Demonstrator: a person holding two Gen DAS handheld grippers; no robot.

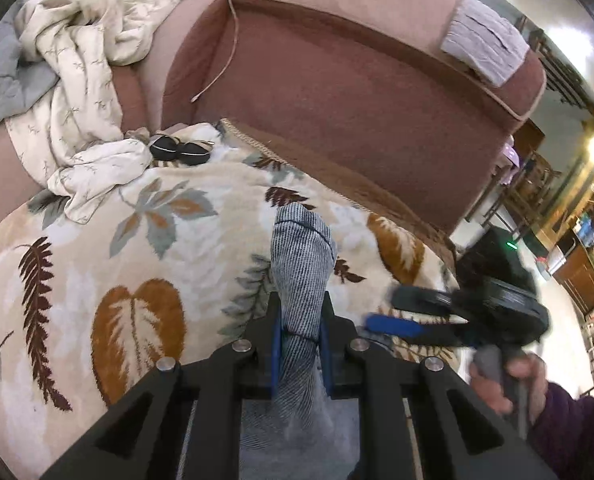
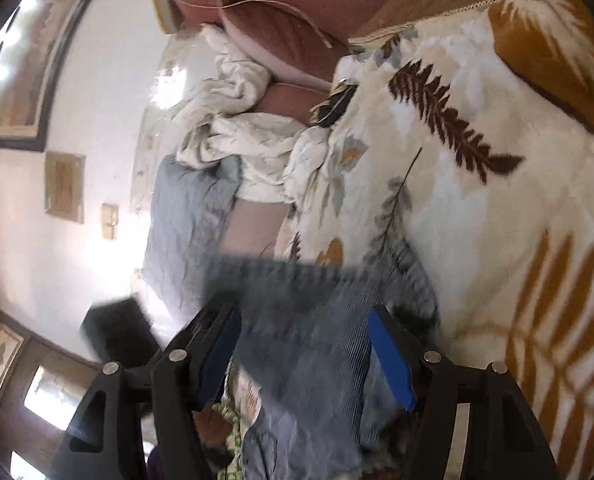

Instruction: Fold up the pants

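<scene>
Two grippers (image 1: 302,334) (image 2: 309,354), one pants (image 1: 303,276)

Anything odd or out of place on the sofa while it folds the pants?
A crumpled cream sheet is heaped on the sofa beside the leaf blanket; a loose cord dangles down the backrest. No damage visible.

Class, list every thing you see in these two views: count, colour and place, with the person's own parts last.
pants: one, grey-blue ribbed, clamped in left hand-held gripper
leaf blanket: one, cream with brown leaves, on the sofa seat
sofa: one, reddish pink, behind the blanket
crumpled sheet: one, cream, upper left
grey cover: one, far left
left hand-held gripper: shut on pants
right hand-held gripper: open, pants between its jaws
hand: one, purple sleeve
</scene>
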